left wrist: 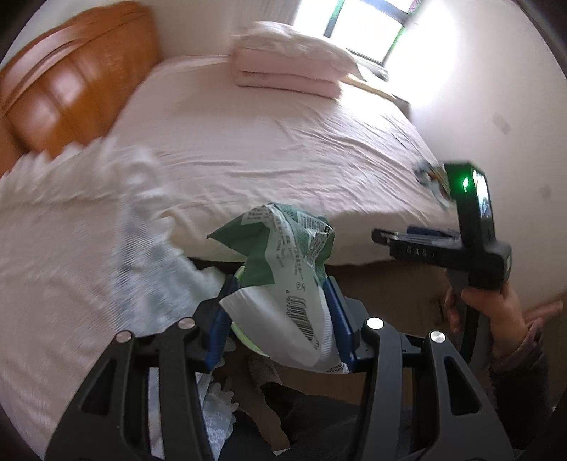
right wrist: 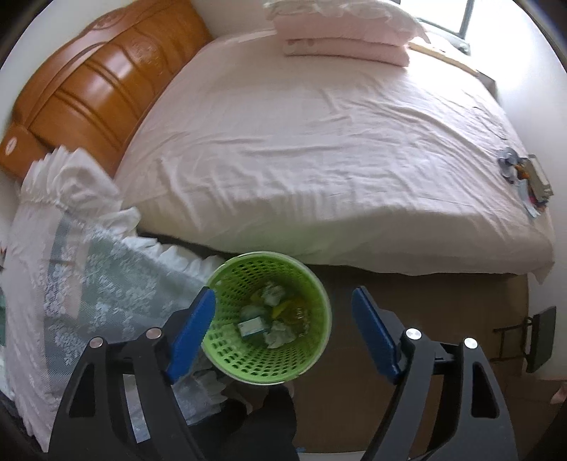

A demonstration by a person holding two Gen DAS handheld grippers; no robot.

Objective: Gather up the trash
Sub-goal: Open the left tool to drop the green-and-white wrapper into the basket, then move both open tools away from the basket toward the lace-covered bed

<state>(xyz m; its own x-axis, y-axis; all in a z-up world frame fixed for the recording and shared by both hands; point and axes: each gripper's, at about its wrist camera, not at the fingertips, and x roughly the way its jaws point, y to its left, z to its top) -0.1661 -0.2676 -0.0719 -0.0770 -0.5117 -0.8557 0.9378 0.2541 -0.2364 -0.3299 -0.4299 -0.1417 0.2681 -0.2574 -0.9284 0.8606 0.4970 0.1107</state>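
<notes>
My left gripper (left wrist: 280, 315) is shut on a crumpled green-and-white snack wrapper (left wrist: 287, 283) with a barcode, held above the floor beside the bed; a sliver of the green bin (left wrist: 244, 340) shows under it. My right gripper (right wrist: 283, 319) is open and empty, its blue fingers either side of a green perforated trash basket (right wrist: 308, 280) on the floor. The basket holds several crumpled papers and wrappers (right wrist: 273, 319). A small pile of trash (right wrist: 528, 177) lies at the bed's right edge; it also shows in the left wrist view (left wrist: 430, 177). The right gripper body (left wrist: 460, 244) shows at the right there.
A bed with a pink sheet (right wrist: 319, 142) fills the view, with an orange wooden headboard (right wrist: 92, 88) and folded pink bedding (right wrist: 347, 39) at the far side. A white lace-covered nightstand (right wrist: 71, 283) stands left of the basket. A window (left wrist: 365, 25) is behind.
</notes>
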